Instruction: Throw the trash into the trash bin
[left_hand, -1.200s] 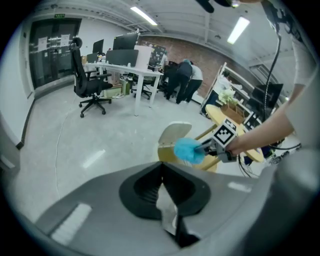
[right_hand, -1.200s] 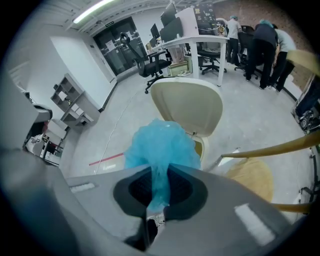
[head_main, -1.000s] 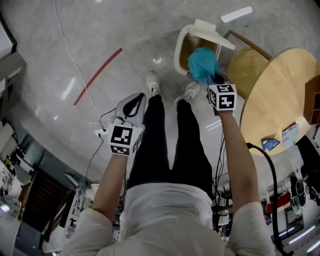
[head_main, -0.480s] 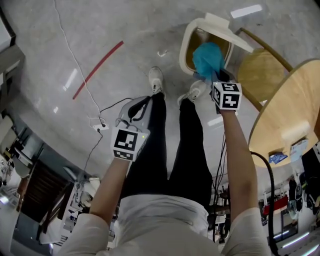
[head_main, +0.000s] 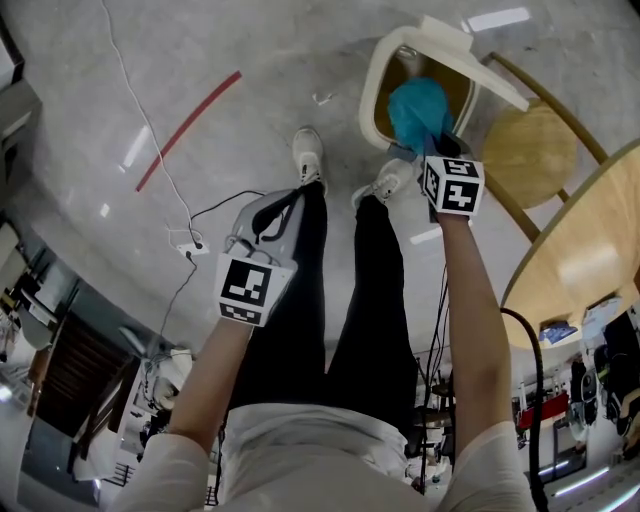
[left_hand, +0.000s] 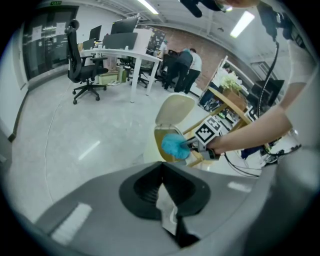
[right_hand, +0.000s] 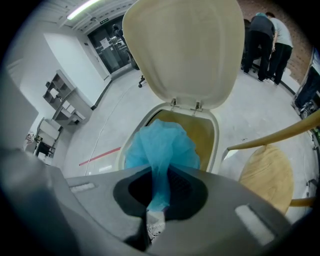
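Holding the blue trash bag (head_main: 418, 110) by its neck, my right gripper (head_main: 437, 150) sat pinched shut at upper right, the bag hanging straight ahead of its jaws over the open trash bin (right_hand: 204, 132). My left gripper (head_main: 266, 208), closed and empty, sat well apart.

Place: open-plan office
Upper left, left gripper view: swivel chair (left_hand: 80, 57), white desk (left_hand: 119, 54) carrying monitors (left_hand: 121, 37)
Top: ceiling strip lights (left_hand: 244, 23)
Floor (left_hand: 60, 135): polished grey

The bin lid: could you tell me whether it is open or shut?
Open: the lid stands tipped up behind the bin, whose inside shows past the blue bag.
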